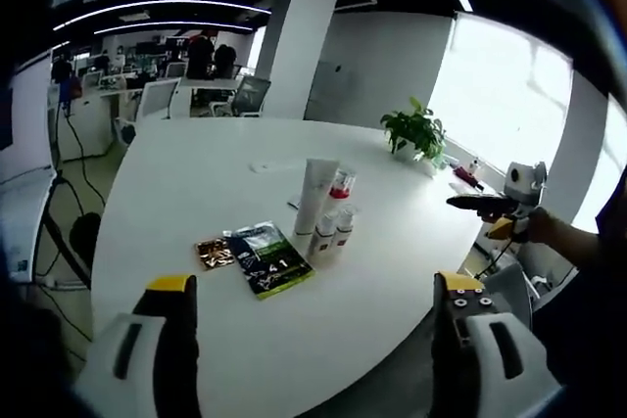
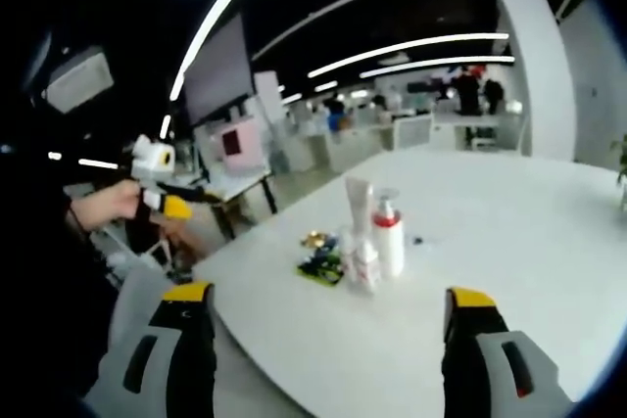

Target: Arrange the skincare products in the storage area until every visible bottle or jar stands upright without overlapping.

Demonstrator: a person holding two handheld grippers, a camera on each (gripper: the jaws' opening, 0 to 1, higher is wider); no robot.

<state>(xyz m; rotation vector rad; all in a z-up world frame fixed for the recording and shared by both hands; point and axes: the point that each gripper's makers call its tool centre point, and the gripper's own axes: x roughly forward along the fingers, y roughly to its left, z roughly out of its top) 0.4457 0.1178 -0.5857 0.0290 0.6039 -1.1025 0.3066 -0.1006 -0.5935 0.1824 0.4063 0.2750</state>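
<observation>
Office bg, big white table [image 1: 196, 183] w/ 1 potted plant [image 1: 415, 131] at its far edge. Mid-table: 1 tall white tube [image 1: 315, 195], 1 red-capped pump bottle [image 2: 388, 234], 2 small bottles [image 1: 334, 229], all upright, touching; 2 sachets [image 1: 257, 255] flat beside. Left gripper [image 1: 315, 302] & right gripper [image 2: 329, 312] spread apart, holding nothing.

On the round white table [image 1: 196, 193] I see a dark green printed packet [image 1: 270, 257] lying flat, touching a small brown shiny sachet [image 1: 214, 252]. A green leafy potted plant [image 1: 414, 131] stands at the far edge. Grey office chairs [image 1: 240, 95] stand behind.
</observation>
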